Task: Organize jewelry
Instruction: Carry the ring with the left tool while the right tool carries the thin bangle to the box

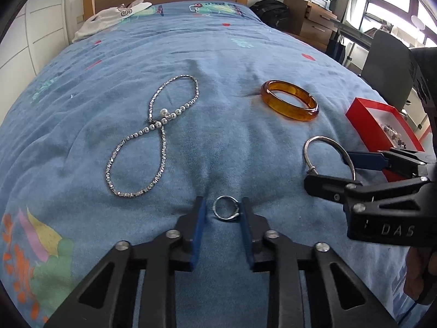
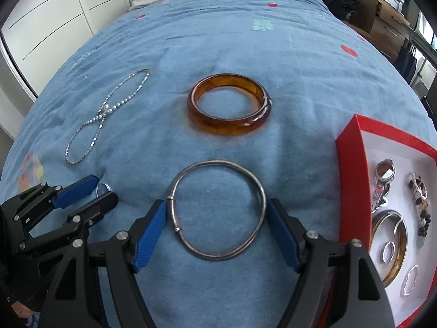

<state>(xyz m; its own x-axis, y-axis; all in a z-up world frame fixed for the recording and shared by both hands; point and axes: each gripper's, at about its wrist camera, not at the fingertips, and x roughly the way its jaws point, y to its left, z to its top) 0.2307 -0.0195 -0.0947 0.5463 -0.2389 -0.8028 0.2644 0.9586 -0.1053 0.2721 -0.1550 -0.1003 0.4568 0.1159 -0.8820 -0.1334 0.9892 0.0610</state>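
A small silver ring [image 1: 226, 218] lies on the blue bedspread between the pads of my left gripper [image 1: 222, 202]. The right pad touches it and a sliver of cloth shows at the left pad, so the jaws stand open. The right wrist view shows that left gripper [image 2: 103, 188] straddling the ring [image 2: 102, 186]. My right gripper [image 2: 217, 203] is open around a thin silver bangle [image 2: 218, 162] lying flat, with a pad close on each side. In the left wrist view, the right gripper [image 1: 327, 168] flanks that bangle [image 1: 322, 138].
An amber bangle [image 2: 226, 129] lies beyond the silver one. A pearl and crystal necklace [image 1: 164, 120] lies crossed at the left. A red box [image 2: 352, 164] at the right holds several jewelry pieces. A white garment [image 1: 109, 19] rests by the wooden headboard.
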